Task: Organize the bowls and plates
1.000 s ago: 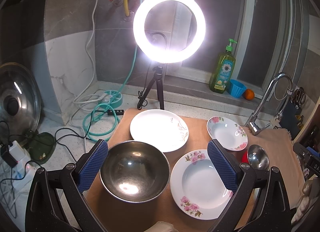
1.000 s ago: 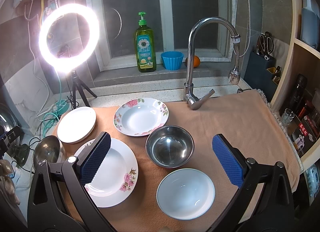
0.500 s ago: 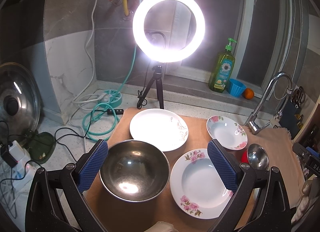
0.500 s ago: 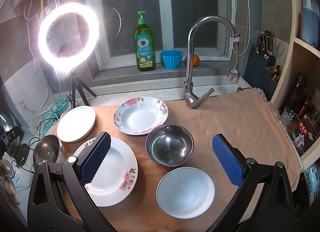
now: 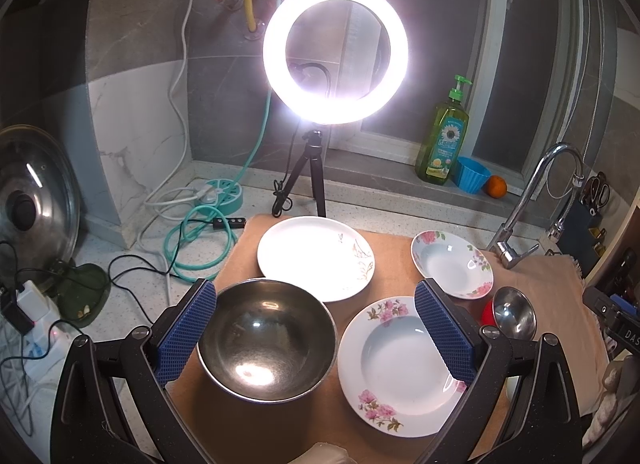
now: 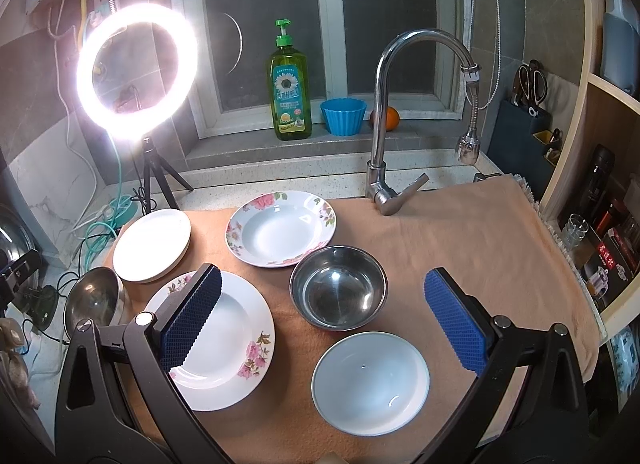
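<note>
On the peach cloth (image 6: 472,248) lie a large steel bowl (image 5: 267,339), a white plate stack (image 5: 316,256), a big floral plate (image 5: 400,360) and a smaller floral plate (image 5: 452,268). My left gripper (image 5: 316,328) hovers open above the big steel bowl and the big floral plate. From the right wrist view I see a small steel bowl (image 6: 338,292), a white bowl (image 6: 370,376), the smaller floral plate (image 6: 281,227), the big floral plate (image 6: 224,340) and the white plate stack (image 6: 152,244). My right gripper (image 6: 324,320) is open above the bowls, holding nothing.
A lit ring light (image 5: 335,51) on a tripod stands behind the cloth, with cables (image 5: 192,240) at left. The tap (image 6: 400,115) rises at the back. A soap bottle (image 6: 289,91), a blue cup (image 6: 343,115) and an orange sit on the sill. Shelves (image 6: 600,191) at right.
</note>
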Action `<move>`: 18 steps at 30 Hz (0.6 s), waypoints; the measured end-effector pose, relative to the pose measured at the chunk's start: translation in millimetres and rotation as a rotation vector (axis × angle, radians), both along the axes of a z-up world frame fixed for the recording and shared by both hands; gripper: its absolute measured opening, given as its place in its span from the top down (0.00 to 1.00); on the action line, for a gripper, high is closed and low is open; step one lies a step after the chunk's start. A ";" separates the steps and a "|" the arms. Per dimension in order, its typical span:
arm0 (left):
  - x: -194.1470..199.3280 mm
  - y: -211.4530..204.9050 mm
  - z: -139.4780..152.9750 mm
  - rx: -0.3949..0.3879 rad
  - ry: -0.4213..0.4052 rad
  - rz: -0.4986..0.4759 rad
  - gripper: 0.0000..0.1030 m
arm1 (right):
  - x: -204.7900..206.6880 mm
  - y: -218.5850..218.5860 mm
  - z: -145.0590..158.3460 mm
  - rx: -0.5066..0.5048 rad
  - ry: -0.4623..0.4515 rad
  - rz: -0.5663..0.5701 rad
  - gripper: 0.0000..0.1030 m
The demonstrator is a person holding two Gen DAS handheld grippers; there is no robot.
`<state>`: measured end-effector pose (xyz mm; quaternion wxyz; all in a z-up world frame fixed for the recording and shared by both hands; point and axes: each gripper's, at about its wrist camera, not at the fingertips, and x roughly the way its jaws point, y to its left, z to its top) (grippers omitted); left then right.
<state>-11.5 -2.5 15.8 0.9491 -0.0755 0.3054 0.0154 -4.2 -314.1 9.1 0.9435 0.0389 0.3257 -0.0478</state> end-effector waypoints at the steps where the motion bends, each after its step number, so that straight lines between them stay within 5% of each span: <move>1: -0.5 -0.8 -0.3 0.000 0.000 -0.001 0.03 | 1.2 0.5 0.4 0.001 0.000 0.000 0.00; 18: 5.5 -12.3 -17.7 -0.011 0.092 -0.072 0.03 | 5.2 6.2 -26.3 0.013 0.101 0.051 0.00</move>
